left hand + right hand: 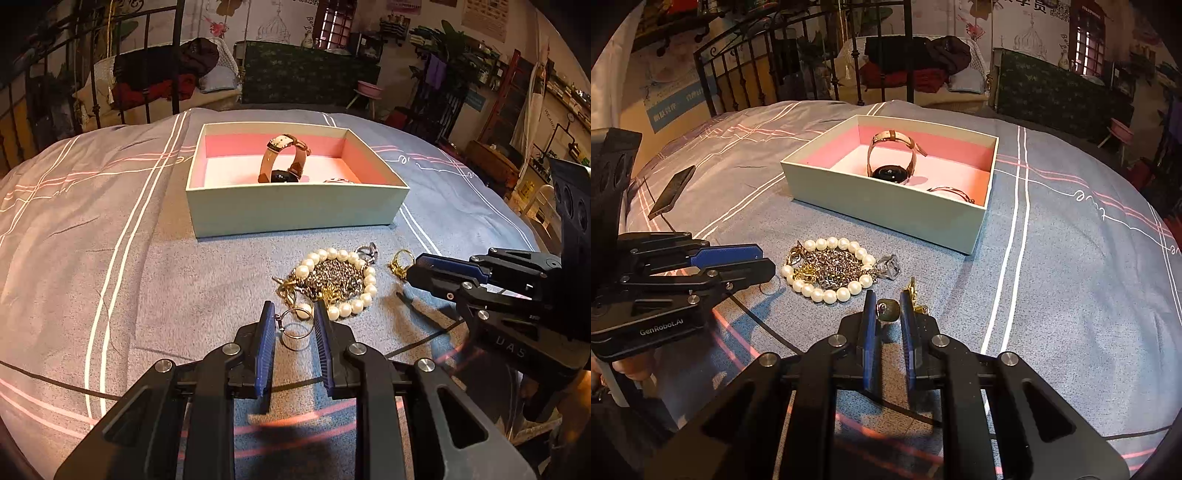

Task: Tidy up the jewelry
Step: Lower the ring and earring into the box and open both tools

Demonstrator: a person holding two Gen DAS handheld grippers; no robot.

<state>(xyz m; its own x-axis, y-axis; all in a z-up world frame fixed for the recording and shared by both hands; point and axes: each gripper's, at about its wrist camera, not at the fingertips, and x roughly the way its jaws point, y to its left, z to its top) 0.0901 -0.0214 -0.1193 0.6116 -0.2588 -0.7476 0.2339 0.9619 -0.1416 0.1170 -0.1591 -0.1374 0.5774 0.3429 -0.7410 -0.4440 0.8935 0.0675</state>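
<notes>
In the left wrist view my left gripper is shut on a thin silver hoop just above the bedspread, right in front of a pearl bracelet that rings a pile of metal chain. In the right wrist view my right gripper is shut on a ring with a dark stone. A gold piece lies just behind its right finger. Further back, a pale green box with a pink lining holds a tan-strapped watch and a silver bangle.
A silver ring with a square stone lies at the right of the pearls. A dark phone with a cable rests on the bedspread at the far left. An iron bed frame and piled clothes stand behind the bed.
</notes>
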